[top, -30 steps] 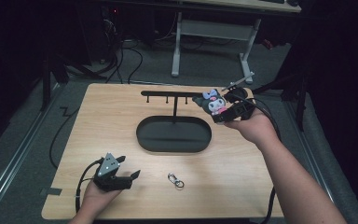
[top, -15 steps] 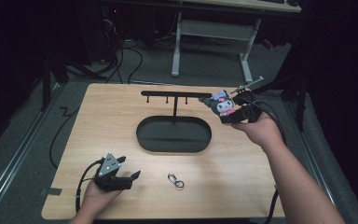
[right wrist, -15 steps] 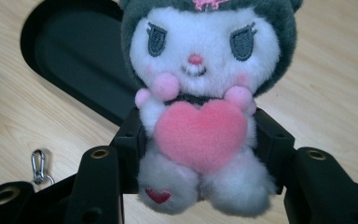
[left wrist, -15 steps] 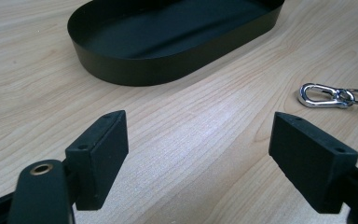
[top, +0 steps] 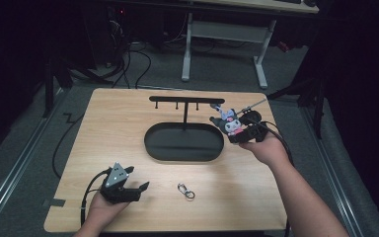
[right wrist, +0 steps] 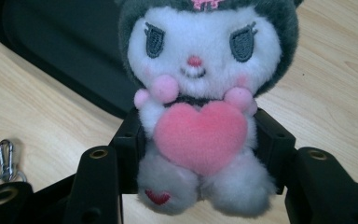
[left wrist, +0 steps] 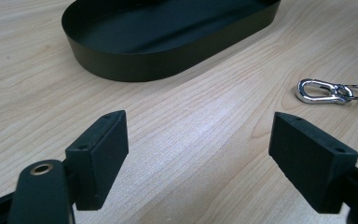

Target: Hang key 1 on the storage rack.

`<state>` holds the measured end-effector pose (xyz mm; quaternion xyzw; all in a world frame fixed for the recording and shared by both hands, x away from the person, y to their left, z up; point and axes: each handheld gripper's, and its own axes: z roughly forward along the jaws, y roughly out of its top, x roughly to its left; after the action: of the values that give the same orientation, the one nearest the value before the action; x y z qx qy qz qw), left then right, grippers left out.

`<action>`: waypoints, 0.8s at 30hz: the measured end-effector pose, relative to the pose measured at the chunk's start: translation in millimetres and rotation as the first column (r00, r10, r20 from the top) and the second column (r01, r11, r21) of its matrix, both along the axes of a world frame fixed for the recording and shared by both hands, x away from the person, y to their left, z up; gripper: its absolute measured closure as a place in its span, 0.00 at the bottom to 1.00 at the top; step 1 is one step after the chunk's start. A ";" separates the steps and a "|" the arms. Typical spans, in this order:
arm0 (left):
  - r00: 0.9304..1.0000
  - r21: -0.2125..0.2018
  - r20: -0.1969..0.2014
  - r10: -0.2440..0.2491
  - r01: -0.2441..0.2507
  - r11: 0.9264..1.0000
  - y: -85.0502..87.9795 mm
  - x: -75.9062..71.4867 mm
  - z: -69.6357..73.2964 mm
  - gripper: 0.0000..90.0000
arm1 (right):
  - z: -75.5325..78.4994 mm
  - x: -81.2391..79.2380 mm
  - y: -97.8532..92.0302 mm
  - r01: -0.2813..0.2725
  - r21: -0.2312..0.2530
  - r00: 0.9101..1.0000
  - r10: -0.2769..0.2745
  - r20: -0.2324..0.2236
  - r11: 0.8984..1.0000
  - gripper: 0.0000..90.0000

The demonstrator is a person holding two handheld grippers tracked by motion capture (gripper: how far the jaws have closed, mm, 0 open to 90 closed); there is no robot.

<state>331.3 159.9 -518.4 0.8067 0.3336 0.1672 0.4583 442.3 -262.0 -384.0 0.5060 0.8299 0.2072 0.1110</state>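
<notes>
Landmark: the black oval tray (top: 183, 142) mid-table, with a T-shaped hook rack (top: 186, 100) rising from its far side. Left gripper (top: 137, 188) sits low at the near-left of the tray, resting on or just above the wood, jaws wide apart with nothing between them; in the left gripper view they frame bare table, tray wall ahead. Probably parked there, idle, while the other hand works. A silver clip (top: 185, 190) with a ring lies flat on the table near of the tray, just right of the left gripper, touching neither gripper; likely waiting to be picked up or spare, can't tell. Right gripper (top: 239, 132) is held up off the table at the tray's right end, jaws closed on the plush (top: 230, 125), pinching its body from both sides at heart level in the right gripper view. Plush is upright, its face turned toward the gripper camera, a small loop at its top pointing toward the rack's right end; the grip on the body leaves that loop free, so my guess is it's meant for a rack hook, not yet hung. Surface: light wood table (top: 103, 128), otherwise bare. Room: dark, grey floor, cables trailing off the far-left, a white-legged desk (top: 224, 29) behind the table.
</notes>
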 end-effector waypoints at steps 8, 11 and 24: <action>1.000 0.005 -0.005 -0.009 0.009 1.000 -0.5 0.5 -0.7 0.23 | -21.2 13.3 5.9 0.016 0.008 1.000 -0.016 -0.002 1.000 0.51; 1.000 0.004 -0.005 -0.010 0.010 1.000 -0.5 0.6 -1.0 0.23 | -30.8 18.5 7.9 0.026 0.015 1.000 -0.026 -0.010 1.000 0.51; 1.000 0.010 -0.010 -0.016 0.016 1.000 -1.2 0.4 -1.8 0.23 | -60.4 32.8 15.7 0.055 0.018 0.998 -0.054 -0.045 0.998 0.43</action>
<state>331.7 158.7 -520.3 0.8123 0.3285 0.1613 0.4540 475.2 -246.3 -444.4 0.5339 0.8161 0.2009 0.0931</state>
